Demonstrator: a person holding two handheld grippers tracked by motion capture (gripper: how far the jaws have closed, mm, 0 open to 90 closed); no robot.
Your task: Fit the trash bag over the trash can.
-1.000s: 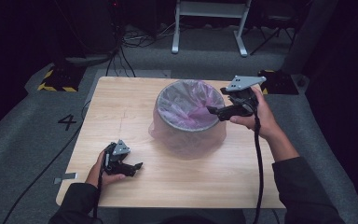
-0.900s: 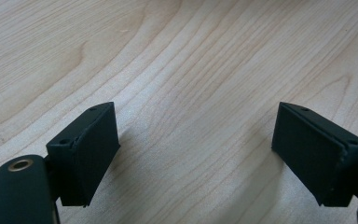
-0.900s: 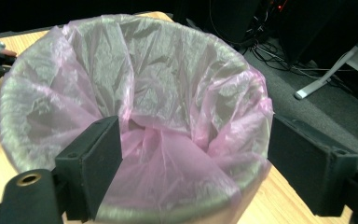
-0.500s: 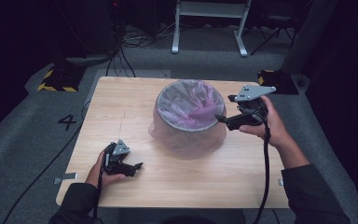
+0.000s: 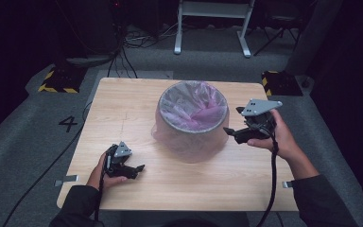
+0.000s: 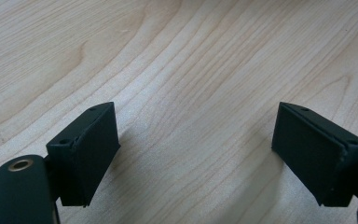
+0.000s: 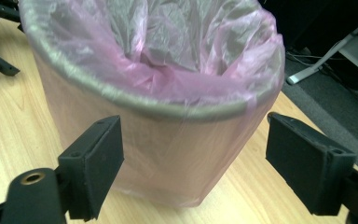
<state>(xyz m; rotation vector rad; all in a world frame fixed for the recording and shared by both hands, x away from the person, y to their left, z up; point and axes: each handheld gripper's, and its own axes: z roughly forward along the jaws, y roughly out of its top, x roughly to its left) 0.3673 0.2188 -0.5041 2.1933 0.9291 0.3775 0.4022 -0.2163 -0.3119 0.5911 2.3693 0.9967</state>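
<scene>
A round bin (image 5: 192,124) lined with a thin pink plastic bag stands in the middle of the wooden table (image 5: 123,104). The bag (image 7: 168,70) is folded over the grey rim and hangs down the outside. My right gripper (image 5: 234,130) is open just to the right of the bin, below its rim, pointing at its side (image 7: 158,158); nothing is between its jaws. My left gripper (image 5: 134,170) rests open on the table near the front left corner, well apart from the bin, with bare wood (image 6: 191,121) between its jaws.
The table's front and left parts are bare wood. Dark floor surrounds the table, with cables (image 5: 123,61) and a white stand's feet (image 5: 212,28) behind it. A yellow-black striped block (image 5: 56,81) lies at the back left, another (image 5: 279,81) at the back right.
My right gripper has come away from the bin's rim, moving down and toward the front right, to the bin's side. The left gripper has stayed put.
</scene>
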